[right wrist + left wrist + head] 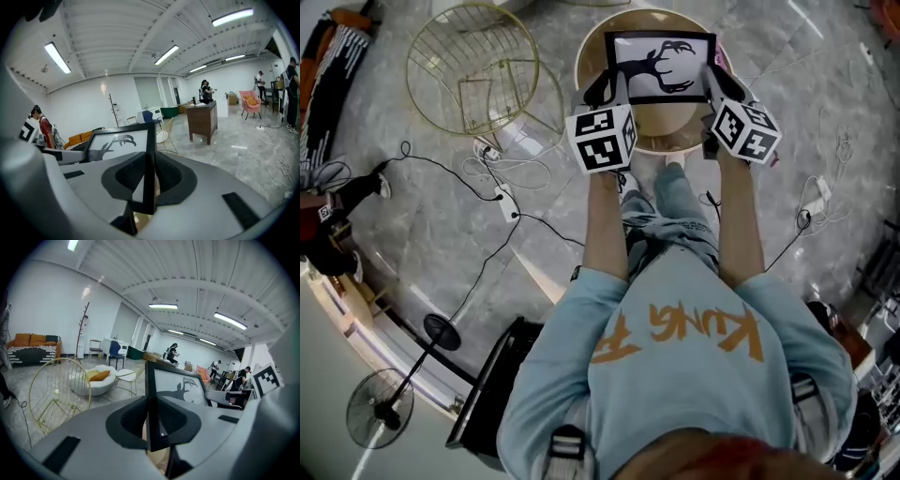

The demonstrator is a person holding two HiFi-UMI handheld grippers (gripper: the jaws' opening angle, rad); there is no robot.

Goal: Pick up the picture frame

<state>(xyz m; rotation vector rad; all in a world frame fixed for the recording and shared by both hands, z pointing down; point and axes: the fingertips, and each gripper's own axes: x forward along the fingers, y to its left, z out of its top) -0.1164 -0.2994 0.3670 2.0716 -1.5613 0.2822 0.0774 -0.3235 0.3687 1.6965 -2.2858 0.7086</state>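
A black picture frame (pixel 660 67) with a deer silhouette on white hangs in the air above a round wooden table (pixel 592 47). My left gripper (pixel 598 94) is shut on the frame's left edge, and my right gripper (pixel 722 96) is shut on its right edge. In the left gripper view the frame's black edge (pixel 151 404) stands upright between the dark pads, with the picture facing right. The right gripper view shows the opposite edge of the frame (pixel 149 168) pinched the same way, picture (pixel 117 143) to the left. The frame is tilted up, well off the tabletop.
A gold wire chair (pixel 473 70) stands left of the table. Cables and a power strip (pixel 504 199) trail across the marble floor. A floor fan (pixel 382 405) is at the lower left. Sofas, a coat stand (pixel 82 329), a wooden cabinet (pixel 202 123) and several people are farther off.
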